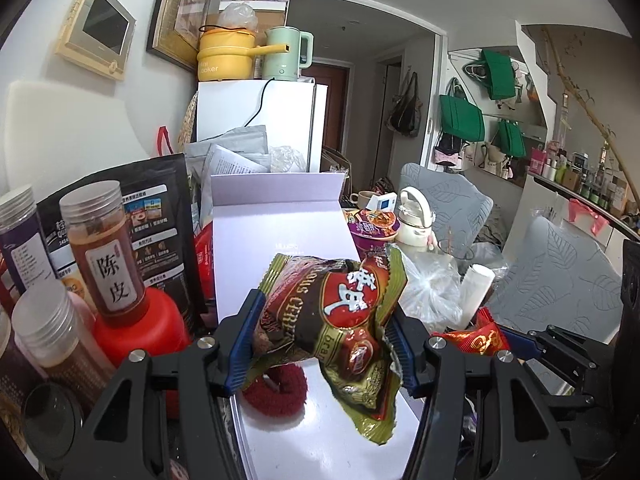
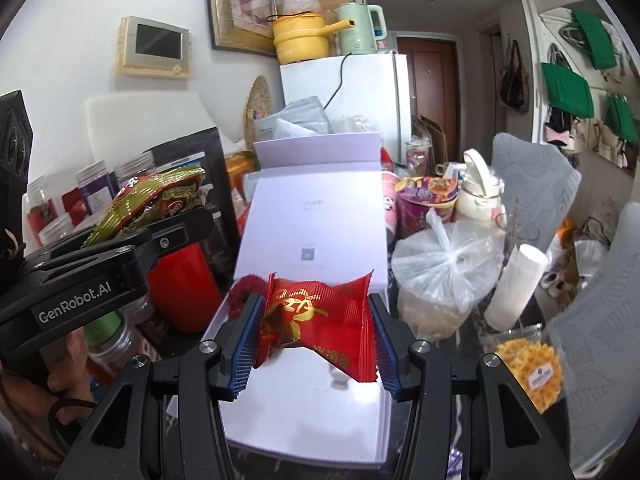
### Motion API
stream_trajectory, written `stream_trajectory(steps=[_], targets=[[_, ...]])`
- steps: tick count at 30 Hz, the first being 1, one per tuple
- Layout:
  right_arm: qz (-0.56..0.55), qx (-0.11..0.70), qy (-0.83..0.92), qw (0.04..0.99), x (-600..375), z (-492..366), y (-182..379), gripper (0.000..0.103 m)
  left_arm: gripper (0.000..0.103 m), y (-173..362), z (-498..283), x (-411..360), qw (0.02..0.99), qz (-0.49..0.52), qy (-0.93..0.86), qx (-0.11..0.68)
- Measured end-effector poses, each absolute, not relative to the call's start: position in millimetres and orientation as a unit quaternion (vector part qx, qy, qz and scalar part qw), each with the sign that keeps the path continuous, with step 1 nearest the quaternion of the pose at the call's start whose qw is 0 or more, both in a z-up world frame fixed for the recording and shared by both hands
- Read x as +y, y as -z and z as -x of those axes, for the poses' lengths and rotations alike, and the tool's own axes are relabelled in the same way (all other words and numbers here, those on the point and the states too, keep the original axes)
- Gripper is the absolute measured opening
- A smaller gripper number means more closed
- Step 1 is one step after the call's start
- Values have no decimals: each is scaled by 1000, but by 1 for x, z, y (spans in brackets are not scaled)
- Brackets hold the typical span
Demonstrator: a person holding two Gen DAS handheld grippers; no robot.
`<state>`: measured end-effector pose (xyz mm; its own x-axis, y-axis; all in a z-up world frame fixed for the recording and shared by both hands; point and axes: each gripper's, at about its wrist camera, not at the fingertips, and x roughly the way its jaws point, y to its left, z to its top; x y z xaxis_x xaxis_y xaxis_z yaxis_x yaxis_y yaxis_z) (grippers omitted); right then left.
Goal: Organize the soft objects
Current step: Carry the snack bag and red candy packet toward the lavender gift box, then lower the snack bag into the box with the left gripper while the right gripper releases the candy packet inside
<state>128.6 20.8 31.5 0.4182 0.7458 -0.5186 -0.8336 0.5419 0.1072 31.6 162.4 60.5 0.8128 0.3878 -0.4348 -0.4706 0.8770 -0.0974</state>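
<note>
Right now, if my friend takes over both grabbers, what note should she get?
Left gripper: shut on the green-brown snack packet, held above the white box.
Right gripper: shut on the red snack packet, also over the box.
In the box: only a red fuzzy ring.
Done: both packets picked up.
Left: set both packets down in the box.
</note>
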Motion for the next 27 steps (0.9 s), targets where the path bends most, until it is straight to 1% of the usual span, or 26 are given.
stream_trajectory(steps=[6,12,18,27], targets=[[82,261,-478,834,34,-146,-30,51,57,-55,-52,176,945,93,-231,211],[82,273,-475,832,52,-160,-19,51,57,-37,-65,192,938,98,-240,229],[91,293,-468,829,68,-172,0,51,57,-13,-79,210,922,112,-258,265],[102,323,-457,823,83,-185,30,51,57,18,-97,222,905,104,-267,315]])
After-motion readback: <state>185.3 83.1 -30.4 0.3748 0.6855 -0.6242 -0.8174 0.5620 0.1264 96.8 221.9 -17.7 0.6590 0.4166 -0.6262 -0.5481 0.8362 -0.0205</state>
